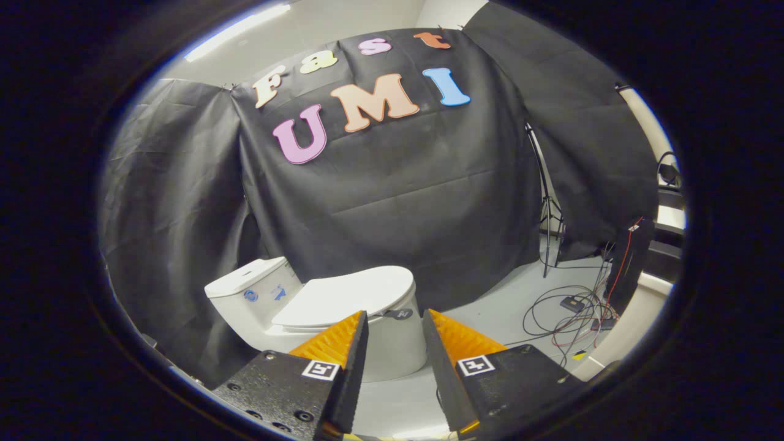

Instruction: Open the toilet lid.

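Note:
A white toilet [392, 349] stands on the pale floor in front of the black cloth wall. Its lid [346, 297] lies flat and closed over the bowl, and the tank [254, 288] sits behind it to the left. My gripper [395, 313] is open, with nothing between its fingers. The front edge of the lid and bowl lies just beyond the fingertips, seen through the gap between them. A small dark tag hangs at the lid's front rim [399, 314].
A tangle of cables [569, 312] with a small black box lies on the floor to the right of the toilet. A thin tripod stand [548, 214] rises by the cloth wall. A dark upright unit [628, 257] stands at the far right.

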Motion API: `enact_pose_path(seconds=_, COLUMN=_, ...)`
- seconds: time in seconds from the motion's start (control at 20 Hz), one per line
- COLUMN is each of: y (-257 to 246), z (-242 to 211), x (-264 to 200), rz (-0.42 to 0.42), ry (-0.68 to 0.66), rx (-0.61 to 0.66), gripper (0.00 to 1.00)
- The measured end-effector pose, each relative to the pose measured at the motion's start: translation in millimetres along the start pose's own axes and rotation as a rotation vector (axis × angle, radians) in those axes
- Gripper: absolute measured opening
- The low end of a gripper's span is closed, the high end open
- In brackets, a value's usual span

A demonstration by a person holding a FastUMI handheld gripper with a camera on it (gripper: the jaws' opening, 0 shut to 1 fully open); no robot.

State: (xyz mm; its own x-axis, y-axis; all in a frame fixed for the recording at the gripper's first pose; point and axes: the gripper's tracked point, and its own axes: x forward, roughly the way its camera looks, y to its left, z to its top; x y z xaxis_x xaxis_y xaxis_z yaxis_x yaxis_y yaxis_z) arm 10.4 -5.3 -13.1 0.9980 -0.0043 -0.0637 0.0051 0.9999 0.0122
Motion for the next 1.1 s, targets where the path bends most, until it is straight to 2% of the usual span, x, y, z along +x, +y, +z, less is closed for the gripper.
enact_pose_path(seconds=0.4, y=-4.4, z=-6.0, x=5.7, rz=-0.009, ry=0.037, rx=0.014, gripper=0.56)
enact_pose_path(seconds=0.65, y=-15.5, z=-15.3, x=20.7, rz=-0.040, ry=0.117, rx=0.086, gripper=0.56)
enact_pose_path(seconds=0.8, y=-37.1, z=-23.8, x=40.6, rz=-0.121, ry=0.180, rx=0.215, gripper=0.56)
enact_pose_path(seconds=1.0, y=-45.0, z=-12.7, x=94.4, rz=-0.074, ry=0.118, rx=0.414, gripper=0.56)
enact_pose_path(seconds=1.1, y=-49.0, z=-19.6, x=124.4, rz=-0.067, ry=0.132, rx=0.504, gripper=0.56)
